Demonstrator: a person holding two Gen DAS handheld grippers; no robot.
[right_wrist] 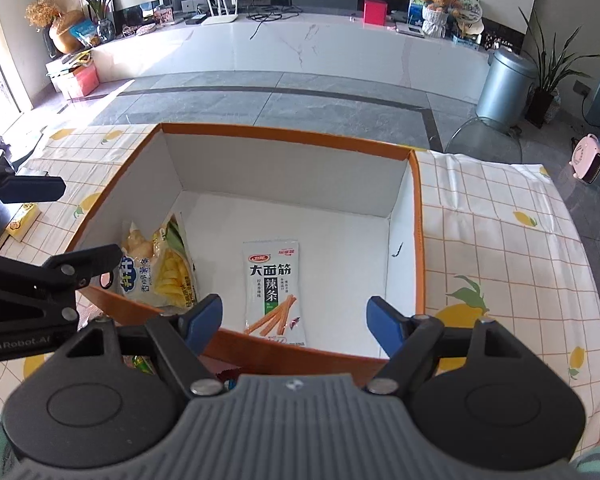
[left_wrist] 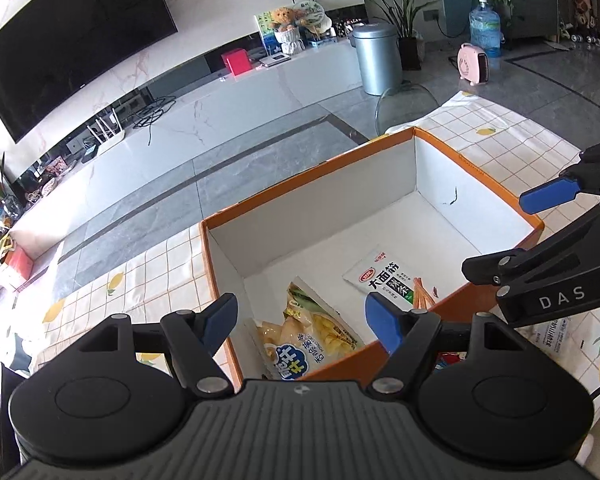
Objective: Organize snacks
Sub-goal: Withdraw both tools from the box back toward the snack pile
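Spicy-strip packet (right_wrist: 275, 288) flat, lengthwise in box (right_wrist: 288, 136)

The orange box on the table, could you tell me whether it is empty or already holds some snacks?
Not empty: the orange box holds two packets, a white spicy-strip packet flat on its floor and a yellow crisps bag against its left wall.

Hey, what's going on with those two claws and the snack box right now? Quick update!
Left gripper open, empty. Right gripper open, empty. Orange box holds chip bag and spicy-strip packet. Nothing blocking.
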